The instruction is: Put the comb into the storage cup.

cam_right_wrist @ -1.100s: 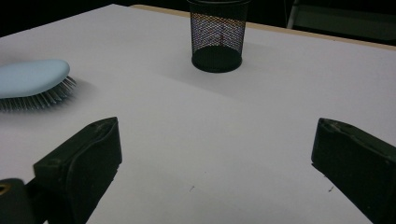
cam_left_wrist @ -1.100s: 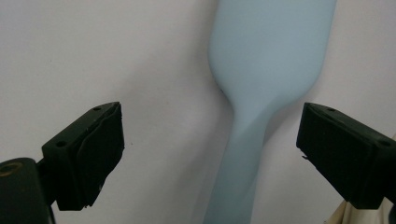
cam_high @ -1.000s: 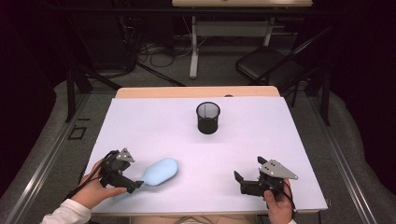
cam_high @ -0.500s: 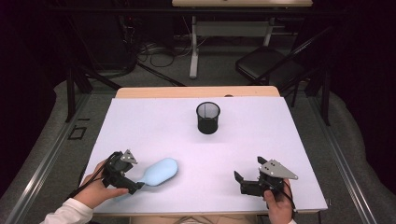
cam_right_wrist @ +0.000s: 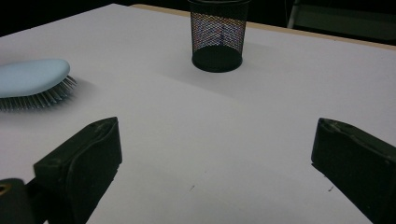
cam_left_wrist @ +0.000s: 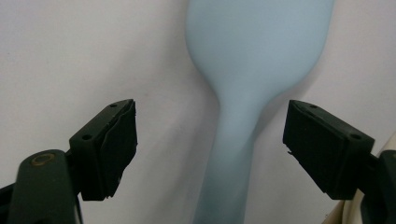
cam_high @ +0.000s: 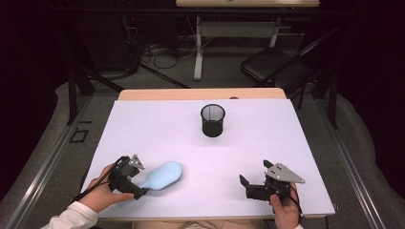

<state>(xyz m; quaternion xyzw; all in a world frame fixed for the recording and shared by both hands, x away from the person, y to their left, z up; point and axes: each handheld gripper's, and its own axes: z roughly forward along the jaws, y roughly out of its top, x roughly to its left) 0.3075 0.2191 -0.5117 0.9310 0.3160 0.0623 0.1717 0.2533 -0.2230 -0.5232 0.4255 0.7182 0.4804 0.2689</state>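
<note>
Jaws lately closing astride hairbrush point(cam_left_wrist: 238, 140) handle — mesh cup point(cam_high: 212, 120) well apart

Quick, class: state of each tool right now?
Left tool: open, jaws just been closing around the hairbrush handle, not yet gripping.
Right tool: open, holding nothing.

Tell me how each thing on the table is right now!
Hairbrush: lying bristles down, handle between the left gripper's fingers, not yet squeezed.
Cup: upright, looks empty, standing alone at the far side.
Left gripper: open around the hairbrush handle; its fingers have just been closing.
Right gripper: open, holding nothing, low over the table.
</note>
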